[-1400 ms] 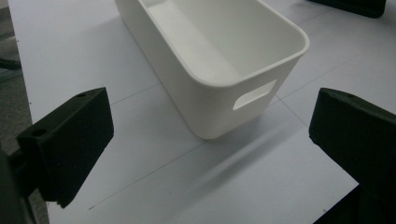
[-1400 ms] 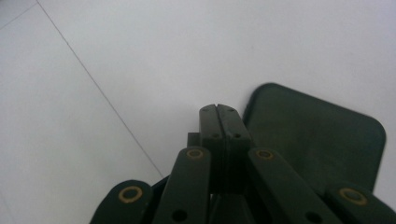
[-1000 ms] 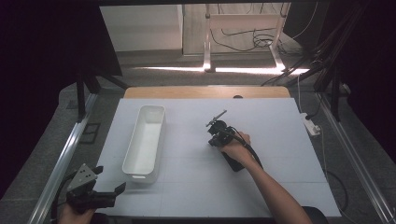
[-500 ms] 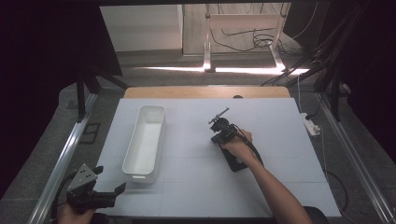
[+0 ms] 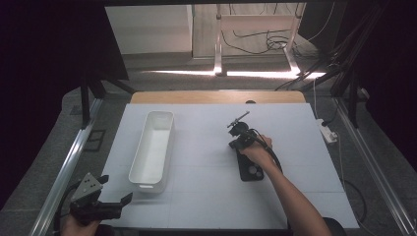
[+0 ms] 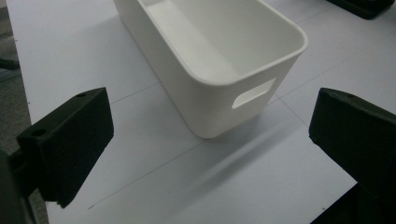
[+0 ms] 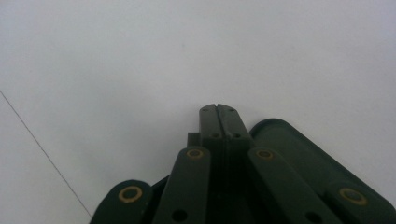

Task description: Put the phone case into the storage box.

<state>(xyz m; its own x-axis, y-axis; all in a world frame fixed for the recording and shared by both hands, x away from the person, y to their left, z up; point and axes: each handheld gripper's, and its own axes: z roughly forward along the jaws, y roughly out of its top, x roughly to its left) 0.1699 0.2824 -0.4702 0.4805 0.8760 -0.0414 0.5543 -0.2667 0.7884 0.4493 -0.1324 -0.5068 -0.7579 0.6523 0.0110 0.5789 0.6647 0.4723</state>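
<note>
So the right gripper [image 5: 238, 121] sits right of the tabletop's [image 5: 295, 147] middle, jaws pressed together on nothing, hovering over a flat black tray [image 5: 251, 169] under the person's hand. One white bin [image 5: 153, 147] stands near the left edge, apparently with nothing in it. The left gripper [image 5: 114, 202] waits at the near left corner, jaws wide apart. Risk: a closed gripper could just shove the tray sideways instead of picking it up. Count: one bin, one tray, two grippers.

left tongs [image 5: 117, 202] agape, right tongs [image 7: 217, 108] closed
</note>
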